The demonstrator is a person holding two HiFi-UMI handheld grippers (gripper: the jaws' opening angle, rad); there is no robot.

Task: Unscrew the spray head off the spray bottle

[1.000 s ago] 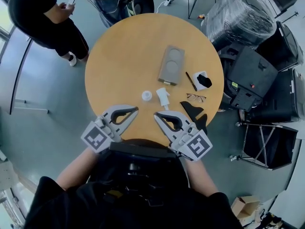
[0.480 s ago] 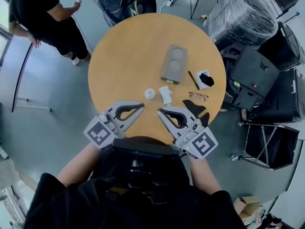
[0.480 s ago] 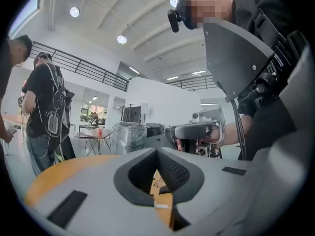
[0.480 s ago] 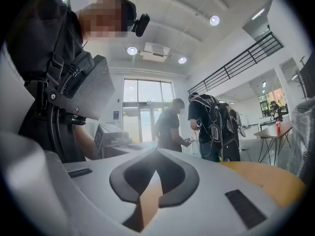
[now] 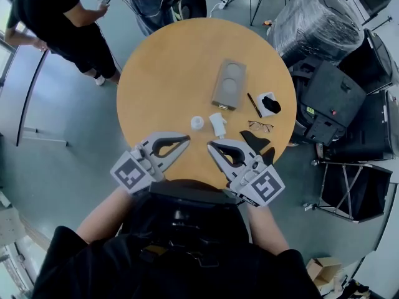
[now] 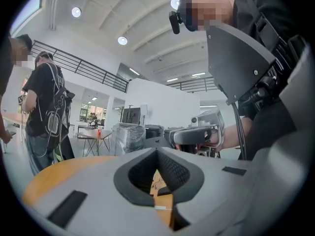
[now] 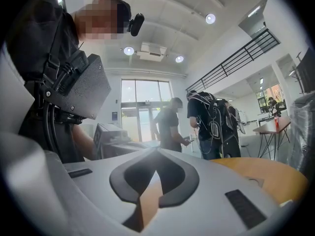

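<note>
On the round wooden table a small white bottle stands, seen from above. A white spray head lies just to its right, apart from it. My left gripper hovers at the table's near edge, its tip just short of the bottle, jaws shut and empty. My right gripper sits beside it, tip a little below the spray head, also shut with nothing in it. In the left gripper view the closed jaws point over the table toward the right gripper.
A grey two-well tray lies past the bottle. To the right are a pen, glasses, a white holder with a black item and a black object. People stand beyond the far left edge. Black cases sit right.
Both grippers stay shut and nearly still at the near edge. The head view has shifted slightly, and the person at the upper left has moved an arm.
</note>
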